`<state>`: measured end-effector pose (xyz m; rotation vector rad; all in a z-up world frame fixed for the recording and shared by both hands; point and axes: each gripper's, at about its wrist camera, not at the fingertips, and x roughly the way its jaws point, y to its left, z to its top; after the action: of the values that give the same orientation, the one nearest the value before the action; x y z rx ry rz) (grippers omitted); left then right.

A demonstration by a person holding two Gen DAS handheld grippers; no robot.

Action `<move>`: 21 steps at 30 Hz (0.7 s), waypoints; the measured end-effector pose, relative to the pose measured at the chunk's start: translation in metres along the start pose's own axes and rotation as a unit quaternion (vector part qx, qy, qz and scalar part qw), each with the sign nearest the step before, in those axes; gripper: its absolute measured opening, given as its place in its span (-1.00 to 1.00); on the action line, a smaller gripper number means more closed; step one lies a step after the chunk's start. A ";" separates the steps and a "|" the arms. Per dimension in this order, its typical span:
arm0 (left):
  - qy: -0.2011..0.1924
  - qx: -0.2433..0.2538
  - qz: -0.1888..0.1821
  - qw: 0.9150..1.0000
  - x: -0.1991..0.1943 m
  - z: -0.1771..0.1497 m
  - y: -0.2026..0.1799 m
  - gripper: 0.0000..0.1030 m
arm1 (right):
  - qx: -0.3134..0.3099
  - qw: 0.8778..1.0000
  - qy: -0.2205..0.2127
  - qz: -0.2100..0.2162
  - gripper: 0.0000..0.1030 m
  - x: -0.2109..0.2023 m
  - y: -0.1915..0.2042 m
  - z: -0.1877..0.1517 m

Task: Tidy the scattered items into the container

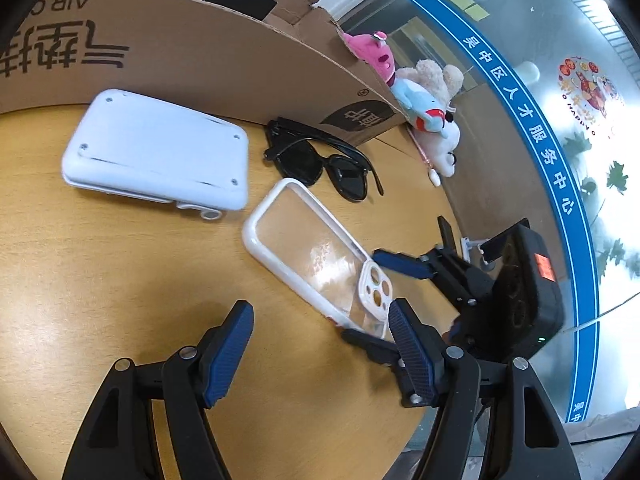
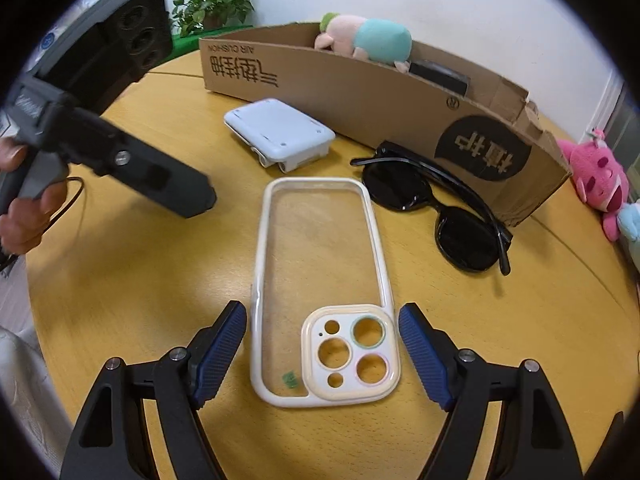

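A clear phone case [image 2: 320, 280] with a white rim lies flat on the wooden table; it also shows in the left wrist view [image 1: 304, 248]. My right gripper [image 2: 322, 354] is open, its fingers on either side of the case's camera end; it also shows in the left wrist view [image 1: 372, 292]. My left gripper [image 1: 322, 350] is open and empty over bare table left of the case. Black sunglasses [image 2: 436, 204] and a white device [image 2: 280, 138] lie in front of the cardboard box [image 2: 360, 88], which holds a plush toy [image 2: 368, 40].
Pink and blue plush toys [image 2: 596, 176] lie at the box's right end. A black box [image 2: 438, 74] sits inside the cardboard box. The left gripper's body [image 2: 120, 152] hangs over the table's left side. The round table edge [image 1: 452, 208] runs close behind the right gripper.
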<state>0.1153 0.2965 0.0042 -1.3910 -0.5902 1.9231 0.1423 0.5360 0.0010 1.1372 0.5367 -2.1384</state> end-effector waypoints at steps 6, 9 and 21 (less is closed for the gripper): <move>0.007 -0.006 0.001 1.000 0.018 0.002 -0.007 0.30 | 0.019 1.000 -0.002 0.021 0.51 0.001 0.006 -0.005; -0.003 -0.006 0.010 1.000 0.019 0.002 -0.008 0.24 | 0.049 0.998 -0.006 0.033 0.50 -0.002 0.011 -0.005; -0.013 -0.030 0.018 0.999 0.007 -0.012 0.006 -0.43 | 0.103 0.993 -0.032 0.057 0.49 -0.007 0.029 -0.001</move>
<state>0.1236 0.2970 -0.0083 -1.4249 -0.6432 1.9697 0.1666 0.5183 0.0054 1.1759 0.2192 -2.1583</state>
